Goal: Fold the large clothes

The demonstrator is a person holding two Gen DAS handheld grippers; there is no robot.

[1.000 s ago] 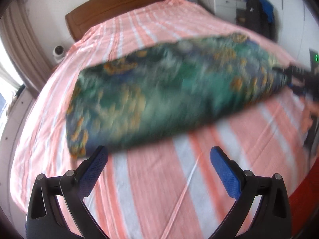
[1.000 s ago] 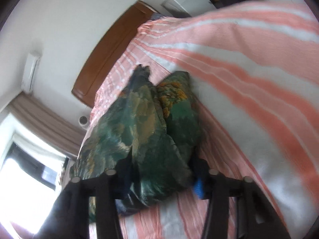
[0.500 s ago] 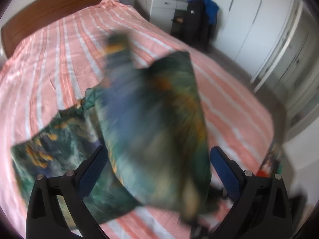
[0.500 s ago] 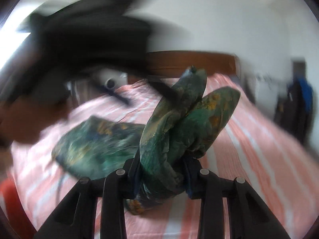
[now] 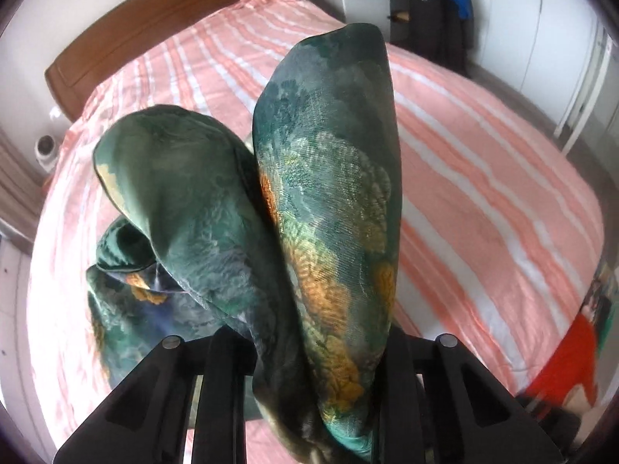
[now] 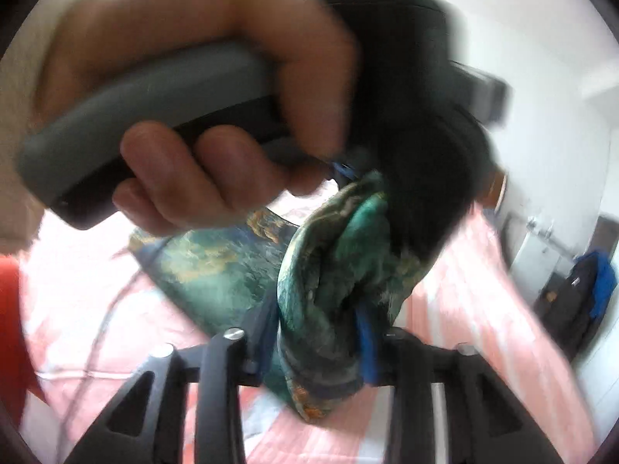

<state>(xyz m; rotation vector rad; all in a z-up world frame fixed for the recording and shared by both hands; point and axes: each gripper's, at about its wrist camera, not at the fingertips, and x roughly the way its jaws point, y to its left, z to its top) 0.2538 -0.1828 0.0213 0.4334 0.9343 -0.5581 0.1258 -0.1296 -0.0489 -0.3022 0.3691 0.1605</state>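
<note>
The green floral garment [image 5: 329, 201] is bunched and lifted above the striped bed [image 5: 483, 178], its lower part lying on the bed. The left hand-held gripper [image 5: 309, 348] is closing, fabric pinched between its jaws. The right hand-held gripper [image 6: 317, 340] is opening slightly, a fabric bundle still between its jaws. A hand [image 6: 185, 116] grips the left unit's handle above the bed.

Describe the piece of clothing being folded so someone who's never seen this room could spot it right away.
Start at the big bed with the pink-and-white striped sheet and wooden headboard. Bunched between the fingers of both grippers, trailing down onto the sheet, is the garment. It is the only dark green, silky cloth here, printed with orange-gold flowers.
</note>
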